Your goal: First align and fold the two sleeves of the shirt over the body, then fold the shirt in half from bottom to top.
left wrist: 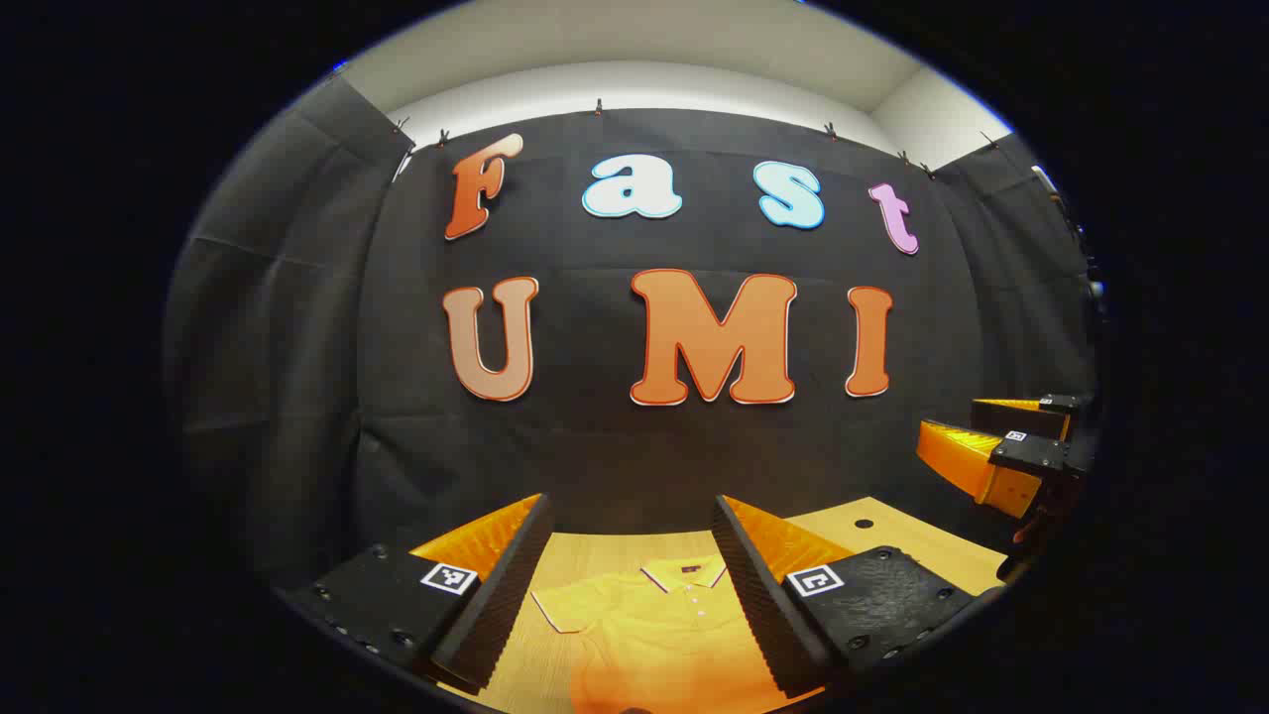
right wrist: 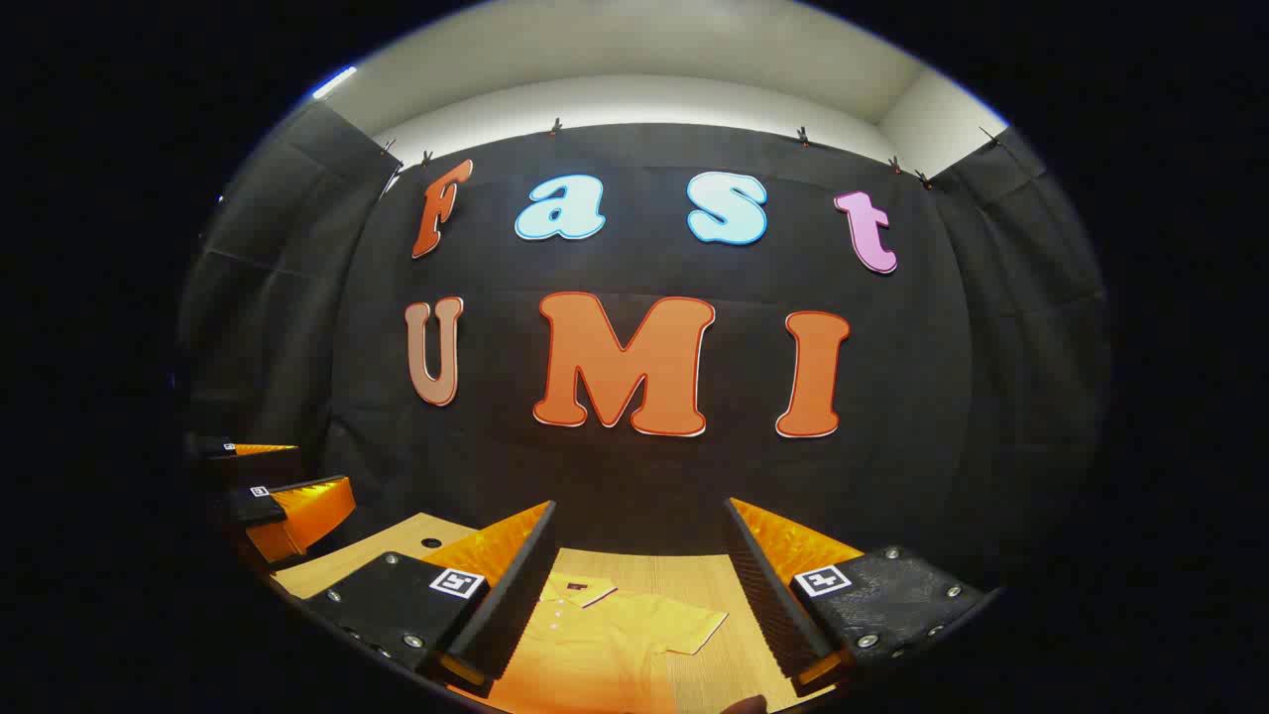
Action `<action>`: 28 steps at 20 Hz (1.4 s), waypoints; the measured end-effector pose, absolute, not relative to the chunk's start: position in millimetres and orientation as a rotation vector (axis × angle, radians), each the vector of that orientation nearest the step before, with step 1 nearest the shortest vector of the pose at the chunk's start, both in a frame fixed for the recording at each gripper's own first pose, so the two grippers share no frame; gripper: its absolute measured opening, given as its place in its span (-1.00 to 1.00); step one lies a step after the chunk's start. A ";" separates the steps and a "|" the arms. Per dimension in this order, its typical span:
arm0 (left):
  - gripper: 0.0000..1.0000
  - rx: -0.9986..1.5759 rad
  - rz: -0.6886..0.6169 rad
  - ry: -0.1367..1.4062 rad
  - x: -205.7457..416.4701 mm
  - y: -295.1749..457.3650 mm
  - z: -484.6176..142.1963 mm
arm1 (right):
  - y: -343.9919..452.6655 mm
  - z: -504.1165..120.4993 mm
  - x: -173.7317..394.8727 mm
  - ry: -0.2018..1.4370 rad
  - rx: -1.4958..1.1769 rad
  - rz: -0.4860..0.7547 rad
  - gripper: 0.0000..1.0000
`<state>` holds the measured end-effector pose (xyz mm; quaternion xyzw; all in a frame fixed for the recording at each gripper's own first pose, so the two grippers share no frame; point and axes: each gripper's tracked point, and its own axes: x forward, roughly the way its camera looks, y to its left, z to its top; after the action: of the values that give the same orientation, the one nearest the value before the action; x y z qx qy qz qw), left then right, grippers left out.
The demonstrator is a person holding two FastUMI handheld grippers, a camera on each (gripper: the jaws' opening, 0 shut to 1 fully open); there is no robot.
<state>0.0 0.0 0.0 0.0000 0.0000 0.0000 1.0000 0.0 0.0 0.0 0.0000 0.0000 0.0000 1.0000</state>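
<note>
A yellow polo shirt lies flat on the wooden table, collar toward the far wall. In the left gripper view my left gripper hovers open above it, with the collar and one short sleeve showing between its fingers. At the right edge of that view the right gripper hangs open in the air. In the right gripper view my right gripper is open over the shirt, whose other sleeve is spread outward. The left gripper shows at the left, above the table.
The table ends at the black cloth wall just past the collar. A small round hole marks the tabletop beyond the shirt; it appears as a hole at the left in the right gripper view.
</note>
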 end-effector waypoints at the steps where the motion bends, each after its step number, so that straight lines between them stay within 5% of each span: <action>1: 0.94 0.000 0.000 0.009 0.8 1.9 -2.6 | 2.4 0.0 0.9 -0.001 -0.004 0.005 0.96; 18: 0.95 0.006 0.129 -0.047 -3.6 35.7 14.7 | 18.8 -12.2 35.3 0.004 -0.054 0.054 0.96; 28: 0.94 -0.013 0.016 -0.180 -22.3 42.5 40.1 | -18.8 -86.7 62.2 0.202 -0.034 -0.104 0.96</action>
<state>-22.3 42.5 40.1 -0.0063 -0.0901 0.0080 0.9959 62.2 -18.8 -86.7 -0.0170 0.1006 -0.0518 0.9934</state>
